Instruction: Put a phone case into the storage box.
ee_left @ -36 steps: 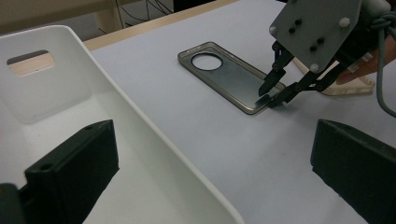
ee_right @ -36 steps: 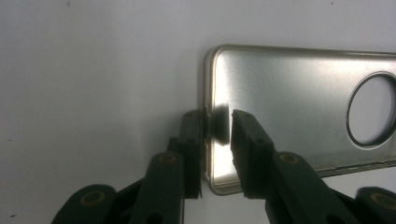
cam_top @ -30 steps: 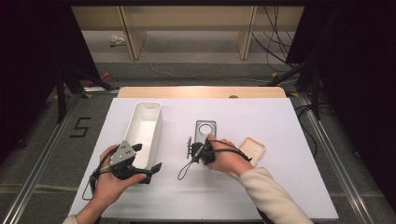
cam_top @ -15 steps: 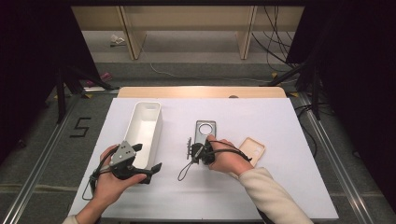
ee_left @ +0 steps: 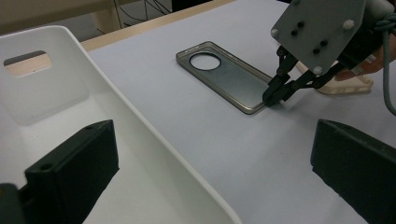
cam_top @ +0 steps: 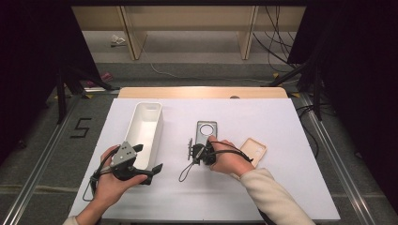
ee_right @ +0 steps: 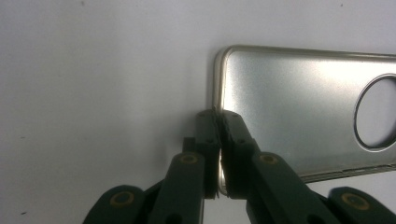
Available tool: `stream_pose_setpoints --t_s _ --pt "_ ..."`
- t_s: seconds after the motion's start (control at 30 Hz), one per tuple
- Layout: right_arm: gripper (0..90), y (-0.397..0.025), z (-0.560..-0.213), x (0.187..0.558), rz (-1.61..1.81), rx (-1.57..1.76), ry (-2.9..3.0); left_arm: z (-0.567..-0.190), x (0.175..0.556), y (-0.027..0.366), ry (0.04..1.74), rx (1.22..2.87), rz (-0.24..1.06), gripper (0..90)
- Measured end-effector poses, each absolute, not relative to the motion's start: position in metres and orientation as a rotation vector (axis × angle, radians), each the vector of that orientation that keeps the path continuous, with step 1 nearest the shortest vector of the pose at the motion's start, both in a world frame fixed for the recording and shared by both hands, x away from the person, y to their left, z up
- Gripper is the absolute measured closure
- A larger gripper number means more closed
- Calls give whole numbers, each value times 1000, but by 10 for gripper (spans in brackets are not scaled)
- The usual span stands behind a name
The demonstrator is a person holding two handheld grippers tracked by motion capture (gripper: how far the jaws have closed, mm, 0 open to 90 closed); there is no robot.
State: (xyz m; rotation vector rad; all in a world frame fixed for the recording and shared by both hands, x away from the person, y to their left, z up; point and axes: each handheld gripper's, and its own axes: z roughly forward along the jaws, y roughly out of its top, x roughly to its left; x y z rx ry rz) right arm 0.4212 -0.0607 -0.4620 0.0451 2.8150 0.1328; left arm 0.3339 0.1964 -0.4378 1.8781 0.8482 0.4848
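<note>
Case: grey phone case (cam_top: 206, 134) lies flat on the tabletop (cam_top: 281, 122), just right of the white bin (cam_top: 146, 131), camera hole at its far end.
Long axis: runs parallel to the bin, away from you.
Right gripper (ee_right: 218, 121): your fingers are clenched on the case's near short rim.
Left gripper (cam_top: 149, 165): fingers spread wide, holding nothing, at the bin's near end.
Turning point: bin lies left of the pinched case; your right hand is nearer.

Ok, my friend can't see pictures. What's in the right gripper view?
The right gripper's two black jaws pinch the short edge of a grey phone case, one jaw inside its rim and one outside. The case lies open side up on a white table, its round camera hole at the far right.
</note>
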Motion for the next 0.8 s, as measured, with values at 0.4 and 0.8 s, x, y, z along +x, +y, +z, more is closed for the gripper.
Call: stream_pose_setpoints --t_s 0.4,0.8 --pt "877 -68 -455 419 215 94 2810 -437 334 197 852 1872 483 7" --pt "884 -86 -438 413 431 180 2791 -437 334 198 856 1868 483 7"
